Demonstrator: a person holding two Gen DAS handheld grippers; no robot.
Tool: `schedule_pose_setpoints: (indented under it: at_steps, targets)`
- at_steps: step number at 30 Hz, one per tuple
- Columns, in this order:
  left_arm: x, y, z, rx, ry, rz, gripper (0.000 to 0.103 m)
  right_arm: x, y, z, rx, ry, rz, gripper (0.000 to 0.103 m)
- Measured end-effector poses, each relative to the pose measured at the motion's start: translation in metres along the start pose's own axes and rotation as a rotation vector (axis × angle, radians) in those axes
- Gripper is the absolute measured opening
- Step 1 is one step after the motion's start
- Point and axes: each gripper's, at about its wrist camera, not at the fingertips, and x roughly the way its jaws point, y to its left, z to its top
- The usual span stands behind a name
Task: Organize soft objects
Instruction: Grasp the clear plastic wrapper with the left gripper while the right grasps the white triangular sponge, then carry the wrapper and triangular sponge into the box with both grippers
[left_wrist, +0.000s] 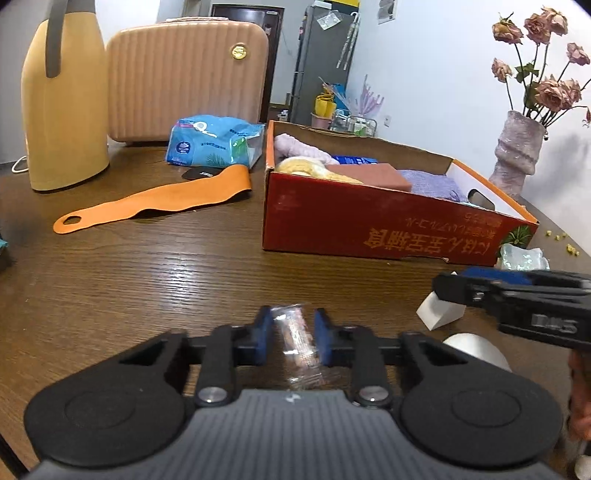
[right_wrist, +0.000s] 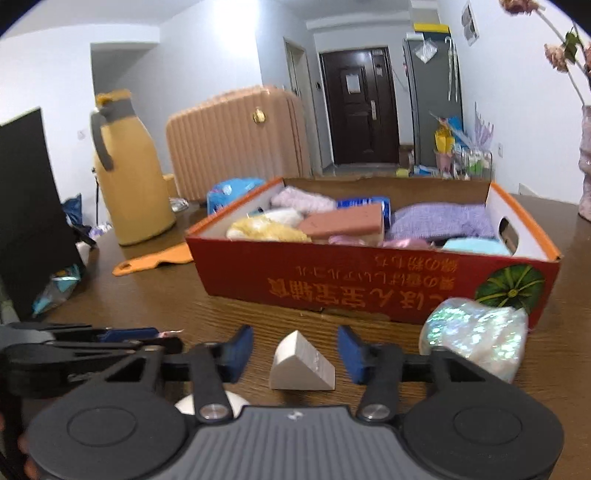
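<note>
My left gripper (left_wrist: 295, 332) is down on the wooden table with its blue pads closed against a small clear plastic packet (left_wrist: 297, 341). In the right wrist view my right gripper (right_wrist: 295, 350) straddles a white foam wedge (right_wrist: 301, 363); a gap shows beside each pad, so it is open. From the left wrist view the wedge (left_wrist: 439, 310) lies under the right gripper's fingers (left_wrist: 454, 286). Behind both stands a red cardboard box (right_wrist: 369, 284), open on top, holding a pink sponge block (right_wrist: 343, 223), a purple cloth (right_wrist: 439, 221) and other soft items.
An iridescent crinkled bag (right_wrist: 476, 336) lies against the box's near right corner. A white round object (left_wrist: 476, 349) sits between the grippers. An orange strap (left_wrist: 147, 206), blue tissue pack (left_wrist: 214, 142), yellow thermos (left_wrist: 62, 110), pink suitcase (left_wrist: 184, 81) and flower vase (left_wrist: 517, 155) ring the table.
</note>
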Motion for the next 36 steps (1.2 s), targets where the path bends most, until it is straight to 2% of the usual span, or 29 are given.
schedule_pose_setpoints:
  at_steps: [1, 6, 9, 13, 18, 23, 27, 31, 34, 36]
  targets:
    - [-0.001, -0.001, -0.001, 0.0, 0.001, -0.009, 0.016, 0.004, 0.0, -0.002, 0.003, 0.015, 0.004, 0.021]
    - [-0.001, 0.005, -0.001, -0.038, 0.0, -0.044, 0.016, 0.004, -0.007, -0.007, 0.058, -0.006, 0.017, 0.019]
    - [-0.005, 0.001, -0.003, -0.029, -0.007, -0.02, 0.015, -0.004, -0.006, -0.009, 0.068, -0.022, 0.018, 0.018]
    - [-0.026, -0.006, -0.012, -0.033, -0.019, -0.024, 0.015, -0.034, -0.005, -0.015, 0.067, -0.061, 0.028, 0.018]
    - [-0.066, -0.021, -0.027, -0.032, -0.046, -0.036, 0.015, -0.078, -0.016, -0.038, 0.118, -0.067, 0.036, 0.019]
    - [-0.098, -0.043, -0.029, 0.009, -0.081, -0.047, 0.015, -0.111, -0.024, -0.059, 0.157, -0.084, 0.041, 0.019]
    - [-0.111, -0.064, -0.023, 0.039, -0.111, -0.093, 0.015, -0.128, -0.032, -0.069, 0.179, -0.102, 0.042, 0.019]
    - [-0.107, -0.079, -0.01, 0.067, -0.116, -0.128, 0.015, -0.141, -0.042, -0.07, 0.209, -0.122, 0.051, 0.019]
    - [-0.098, -0.092, 0.015, 0.108, -0.139, -0.175, 0.015, -0.145, -0.053, -0.057, 0.219, -0.15, 0.061, 0.019]
    - [-0.087, -0.1, 0.039, 0.136, -0.151, -0.228, 0.015, -0.146, -0.062, -0.036, 0.2, -0.186, 0.06, 0.019]
